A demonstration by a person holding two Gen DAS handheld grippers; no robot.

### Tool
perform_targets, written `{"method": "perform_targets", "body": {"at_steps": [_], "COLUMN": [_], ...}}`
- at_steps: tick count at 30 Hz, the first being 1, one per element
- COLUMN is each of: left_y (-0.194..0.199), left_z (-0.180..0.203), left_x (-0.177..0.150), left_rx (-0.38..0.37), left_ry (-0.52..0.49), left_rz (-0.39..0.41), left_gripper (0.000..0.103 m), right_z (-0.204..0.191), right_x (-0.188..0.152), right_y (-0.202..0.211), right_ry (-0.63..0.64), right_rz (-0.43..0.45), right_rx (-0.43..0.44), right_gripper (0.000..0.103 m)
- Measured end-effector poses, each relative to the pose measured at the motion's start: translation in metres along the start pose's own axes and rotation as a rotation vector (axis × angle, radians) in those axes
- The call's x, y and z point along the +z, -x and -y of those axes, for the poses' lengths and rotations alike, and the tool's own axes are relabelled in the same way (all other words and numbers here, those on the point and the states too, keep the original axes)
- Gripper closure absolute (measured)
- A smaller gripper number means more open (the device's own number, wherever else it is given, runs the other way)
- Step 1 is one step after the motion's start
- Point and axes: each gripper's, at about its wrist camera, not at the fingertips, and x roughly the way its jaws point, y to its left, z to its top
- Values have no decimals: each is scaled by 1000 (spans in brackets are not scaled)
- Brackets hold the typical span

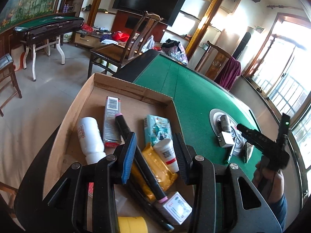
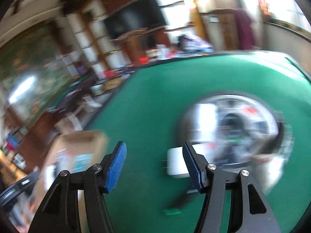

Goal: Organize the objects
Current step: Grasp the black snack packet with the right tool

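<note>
Cardboard box (image 1: 93,89) collects our sorted items; left tool (image 1: 154,155) hangs open above it, right tool (image 2: 154,167) open, empty, nearing the charger (image 2: 176,163).

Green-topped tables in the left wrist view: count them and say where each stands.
2. The near green table carries the cardboard box at its left edge; a second green-topped table stands far left by the mural wall. Others may be hidden.
</note>
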Motion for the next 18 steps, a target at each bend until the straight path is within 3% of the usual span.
{"method": "perform_targets", "body": {"at_steps": [3,8,11,12,13,15,16,18], "left_y": [0,-1,-8,-10,-16,-25,-32,-44], "left_z": [12,33,55,64,78,99,114,139], "left_x": [-2,-5,-11,-14,-18,-24,-29,-39], "left_rx": [-12,-32,-56,-62,-70,-83,-101,-117], "left_ry": [-30,-76,-126,-147,-183,-236,-269,-324], "left_rz": [-9,-24,-55,-63,-81,-119,-142,-185], "left_gripper": [64,64,56,56,55,55,55,55], "right_z": [39,72,89,93,99,111,119,133], "right_x": [0,-16,-13,-13,-9,-7,-6,-4], "right_y": [-5,27,70,81,90,101,100,89], "right_ry": [-37,-12,-45,-55,-66,-85,-93,-109], "right_rz": [-63,-107,14,50,91,164,170,134], "right_rx": [-46,-72,72,84,72,-23,-74,-94], "right_gripper": [43,43,43,42,39,20,20,20]}}
